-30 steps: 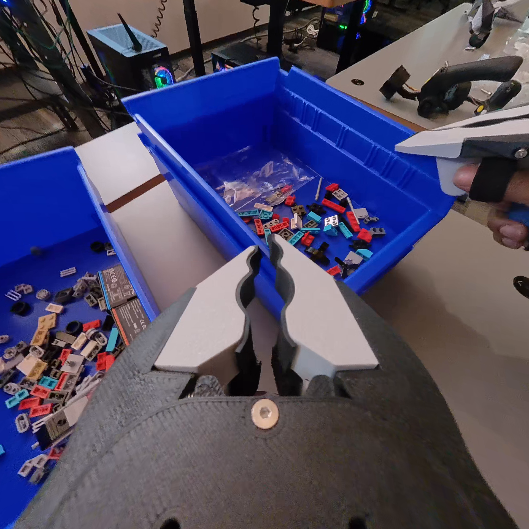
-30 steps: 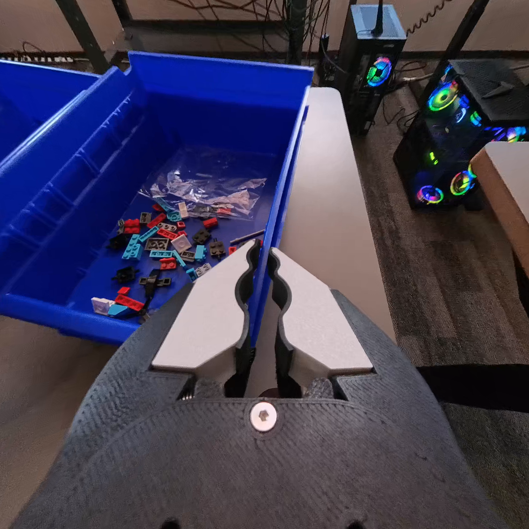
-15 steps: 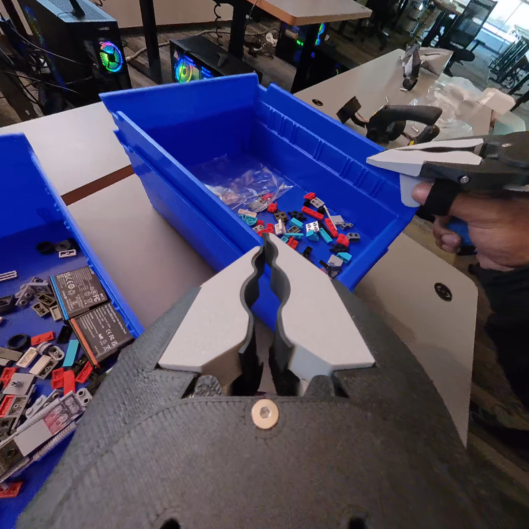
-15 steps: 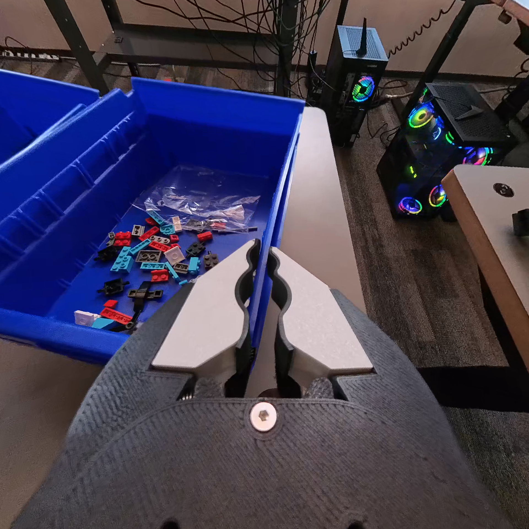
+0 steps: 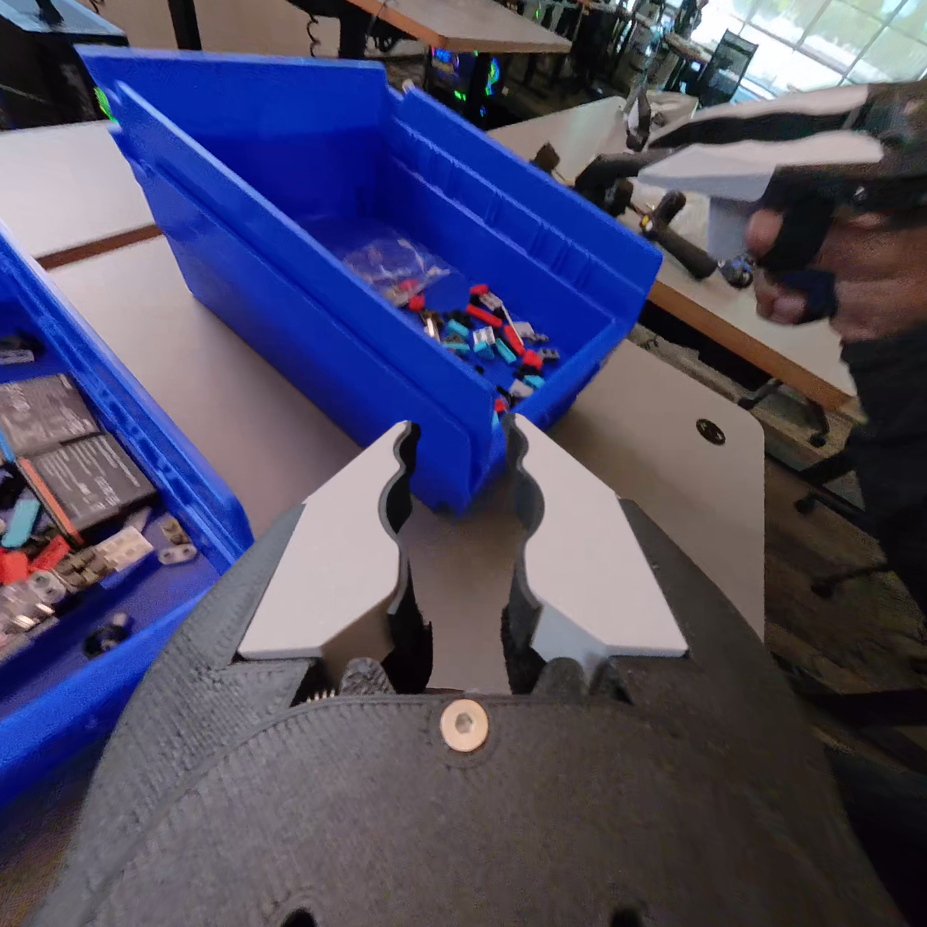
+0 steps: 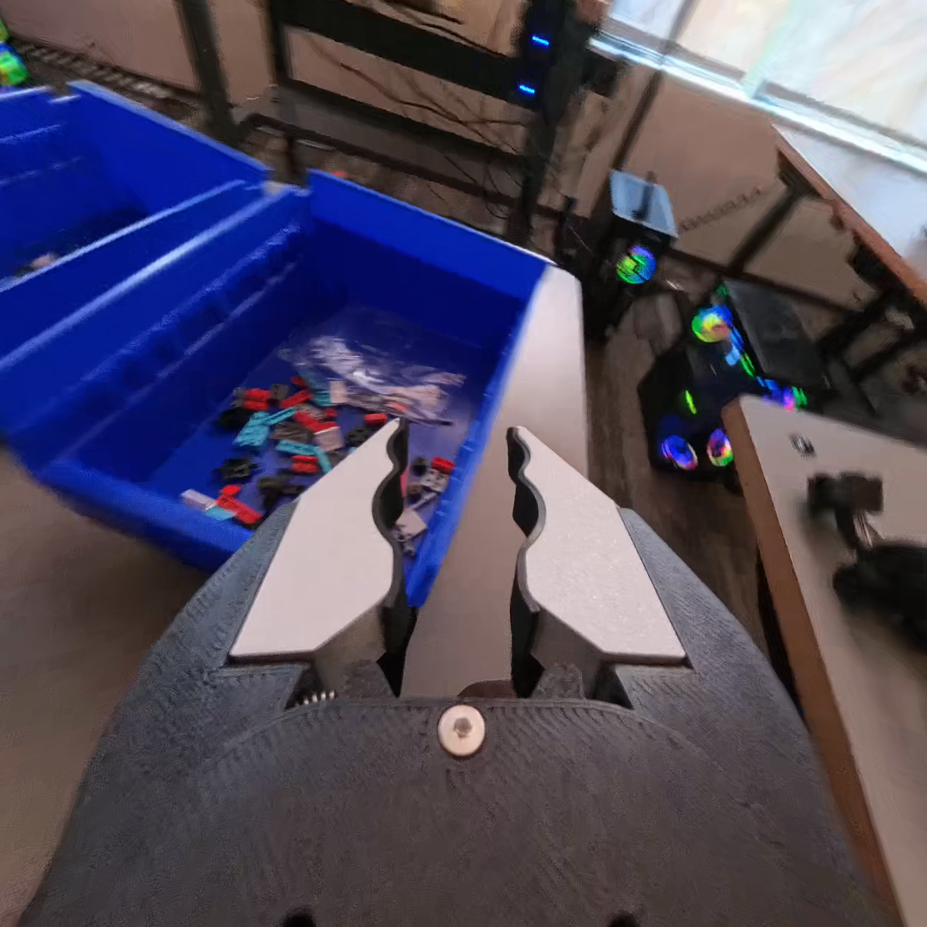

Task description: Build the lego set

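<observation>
Bricks (image 5: 494,341) for the lego set lie loose on the floor of a blue bin (image 5: 321,321), ahead of the left claw (image 5: 461,429) and a bit to its right. The left claw is spread wide and holds nothing; the near corner of the bin sits just past its tips. The right claw (image 6: 454,434) is spread wide too and holds nothing. The bin's side wall runs up between its fingers, and the bricks (image 6: 281,431) lie ahead and to its left.

What could go wrong: both pictures are smeared, so the claws seem to be moving fast. A claw could bump the bin's wall and slide the bin on the tabletop (image 5: 241,381). The bricks are tiny and piled close, so a pinch could catch two or miss.

Only the left view shows a second blue bin (image 5: 165,471) to that claw's left, with more small parts and flat dark cards. It also shows the right claw far off in a person's hand (image 5: 822,281). Only the right view shows the clear plastic bag (image 6: 381,376) well, behind the bricks.
</observation>
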